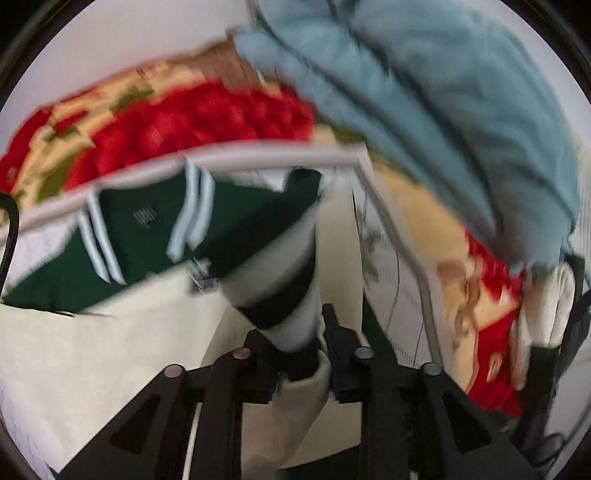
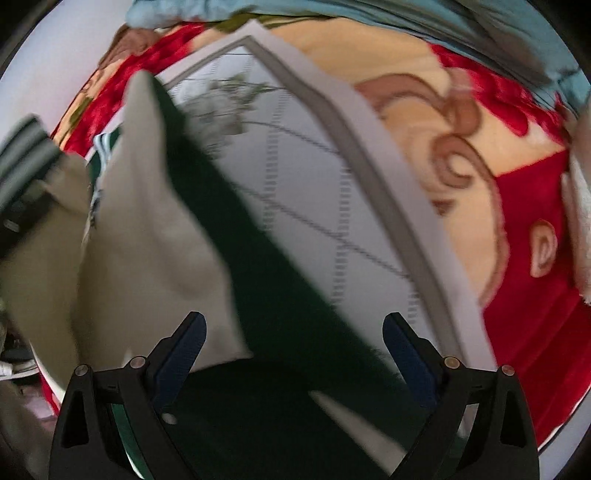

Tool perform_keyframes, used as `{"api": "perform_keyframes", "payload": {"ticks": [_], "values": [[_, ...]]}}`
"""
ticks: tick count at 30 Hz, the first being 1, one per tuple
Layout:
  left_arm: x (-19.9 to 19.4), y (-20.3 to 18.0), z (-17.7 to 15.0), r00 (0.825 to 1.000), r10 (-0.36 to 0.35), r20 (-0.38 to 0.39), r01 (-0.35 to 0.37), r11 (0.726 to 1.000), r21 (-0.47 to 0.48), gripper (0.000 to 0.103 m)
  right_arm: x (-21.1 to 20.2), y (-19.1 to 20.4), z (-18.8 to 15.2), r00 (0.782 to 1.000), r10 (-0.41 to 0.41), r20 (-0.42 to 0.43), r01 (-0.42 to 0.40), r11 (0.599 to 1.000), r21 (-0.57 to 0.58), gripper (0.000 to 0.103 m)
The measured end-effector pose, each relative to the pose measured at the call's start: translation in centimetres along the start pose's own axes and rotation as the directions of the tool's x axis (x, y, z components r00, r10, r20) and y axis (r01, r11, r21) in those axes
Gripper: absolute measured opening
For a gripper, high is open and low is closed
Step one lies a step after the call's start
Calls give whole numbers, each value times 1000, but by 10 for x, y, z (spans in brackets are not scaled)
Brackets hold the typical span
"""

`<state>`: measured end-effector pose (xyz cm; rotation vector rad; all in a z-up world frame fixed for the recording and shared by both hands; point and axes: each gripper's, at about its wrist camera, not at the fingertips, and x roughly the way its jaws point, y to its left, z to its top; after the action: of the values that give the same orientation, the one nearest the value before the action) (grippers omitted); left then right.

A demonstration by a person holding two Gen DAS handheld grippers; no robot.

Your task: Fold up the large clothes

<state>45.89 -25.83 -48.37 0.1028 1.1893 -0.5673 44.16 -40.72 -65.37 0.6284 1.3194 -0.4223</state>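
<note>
A large green and cream garment with white stripes [image 1: 147, 229] lies on a white quilted board [image 1: 399, 295]. My left gripper [image 1: 314, 347] is shut on a striped cuff of the garment [image 1: 284, 291], which is pulled up from the pile. In the right wrist view the garment's dark green panel [image 2: 280, 295] and cream panel [image 2: 147, 229] stretch away from me. My right gripper [image 2: 291, 354] is open, its blue fingertips [image 2: 181, 350] spread wide just above the green cloth. Both views are motion-blurred.
A red and cream floral blanket [image 1: 192, 122] [image 2: 517, 258] surrounds the white board [image 2: 332, 184]. A light blue cloth [image 1: 424, 96] hangs at the upper right and shows at the top of the right wrist view [image 2: 332, 14]. A black cable [image 1: 11, 236] is at the left edge.
</note>
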Motion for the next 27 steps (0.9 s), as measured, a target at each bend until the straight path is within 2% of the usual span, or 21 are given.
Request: {"api": "perform_keyframes", "payload": {"ticks": [1, 2, 3, 4, 5, 8, 11, 13, 15, 16, 17, 18, 19, 20, 21, 22, 23, 24, 25, 27], "values": [[5, 1, -4, 1000, -12, -11, 12, 1000, -6, 28, 1, -6, 2, 1000, 2, -5, -2, 1000, 4, 98], [7, -3, -7, 999, -29, -12, 29, 1000, -8, 43, 1, -12, 3, 1000, 5, -11, -5, 1000, 10, 98], [7, 0, -9, 999, -51, -10, 51, 999, -9, 79, 1, -17, 5, 1000, 13, -17, -13, 1000, 16, 98], [3, 3, -11, 998, -65, -7, 65, 998, -12, 97, 0, -21, 7, 999, 26, -22, -26, 999, 23, 98], [1, 6, -12, 997, -74, 4, 75, 997, -16, 103, -1, -24, 8, 999, 41, -31, -41, 999, 31, 98], [-13, 27, -25, 997, -69, 28, 71, 995, -64, 103, -7, -17, 9, 991, 130, -39, -128, 990, 56, 98], [-34, 68, -36, 997, -40, 64, 50, 983, -175, 103, -20, 4, 21, 969, 247, -13, -247, 969, 30, 98], [-53, 104, -52, 995, 63, 75, -42, 966, -254, 103, -20, 29, 29, 956, 293, -16, -293, 956, -27, 98], [-69, 137, -68, 980, 190, 53, -163, 933, -320, 103, -13, 51, 35, 946, 323, -28, -324, 943, -77, 98], [-75, 155, -79, 968, 250, 36, -222, 910, -350, 103, -5, 64, 41, 942, 333, -42, -336, 936, -106, 97], [-77, 168, -89, 955, 297, 14, -272, 890, -366, 103, 7, 79, 45, 937, 342, -66, -348, 926, -145, 93], [-76, 184, -100, 933, 358, -29, -341, 860, -379, 103, 17, 96, 47, 939, 332, -91, -344, 920, -186, 65], [-73, 202, -112, 910, 408, -78, -404, 826, -392, 103, 31, 114, 48, 963, 244, -110, -265, 925, -272, 26], [-69, 215, -122, 894, 433, -115, -440, 801, -406, 103, 44, 127, 46, 983, 151, -100, -176, 926, -334, 17], [-62, 232, -133, 878, 452, -156, -472, 770, -429, 103, 47, 129, 42, 989, 117, -91, -141, 932, -335, 17], [-56, 246, -141, 877, 446, -177, -475, 757, -448, 103, 53, 127, 46, 991, 97, -90, -120, 944, -306, 16], [-48, 257, -147, 889, 419, -186, -455, 755, -473, 103, 58, 120, 51, 991, 89, -99, -112, 960, -257, 15], [-39, 267, -152, 909, 372, -190, -415, 757, -504, 103, 60, 116, 53, 990, 96, -106, -119, 966, -232, 12], [-33, 271, -153, 919, 344, -191, -392, 756, -524, 103, 59, 115, 54, 988, 99, -118, -122, 970, -212, 13], [-29, 266, -148, 917, 348, -195, -398, 760, -514, 103, 49, 115, 47, 987, 86, -135, -112, 974, -197, 18]]}}
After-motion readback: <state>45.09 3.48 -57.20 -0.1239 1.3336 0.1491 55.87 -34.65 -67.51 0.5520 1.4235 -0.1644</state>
